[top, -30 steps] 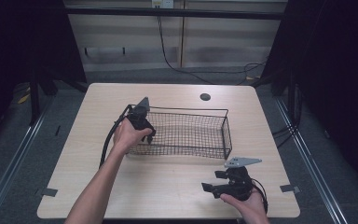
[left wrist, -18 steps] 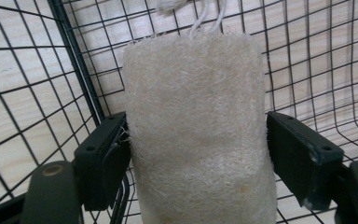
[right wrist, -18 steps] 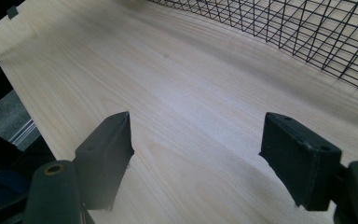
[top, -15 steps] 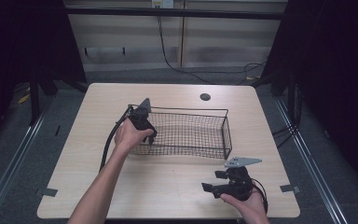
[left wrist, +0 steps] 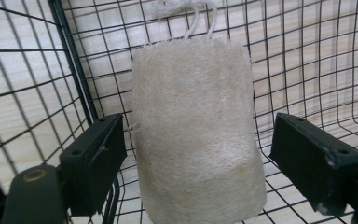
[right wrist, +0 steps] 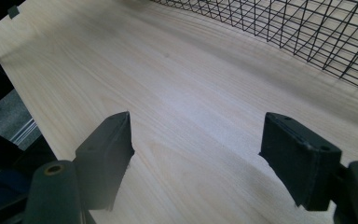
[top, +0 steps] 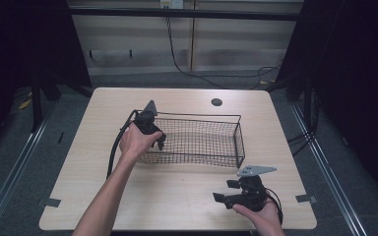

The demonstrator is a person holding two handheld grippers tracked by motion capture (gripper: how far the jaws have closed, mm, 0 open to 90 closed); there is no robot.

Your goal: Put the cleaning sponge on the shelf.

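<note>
Left gripper inside wire basket, jaws spread around loofah, right gripper low over table, jaws wide, empty

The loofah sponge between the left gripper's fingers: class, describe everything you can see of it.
The pale cream, coarse-fibred loofah sponge is a stubby cylinder with a white string loop at its far end. It sits inside the black wire basket, in the gap between the open left gripper's fingers. Whether either touches it is unclear.

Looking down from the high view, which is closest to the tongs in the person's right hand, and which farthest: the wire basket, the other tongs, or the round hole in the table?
From the right tongs:
1. Wire basket, just beyond.
2. Left tongs, at the basket's left end.
3. Round hole, near the table's far edge.
</note>
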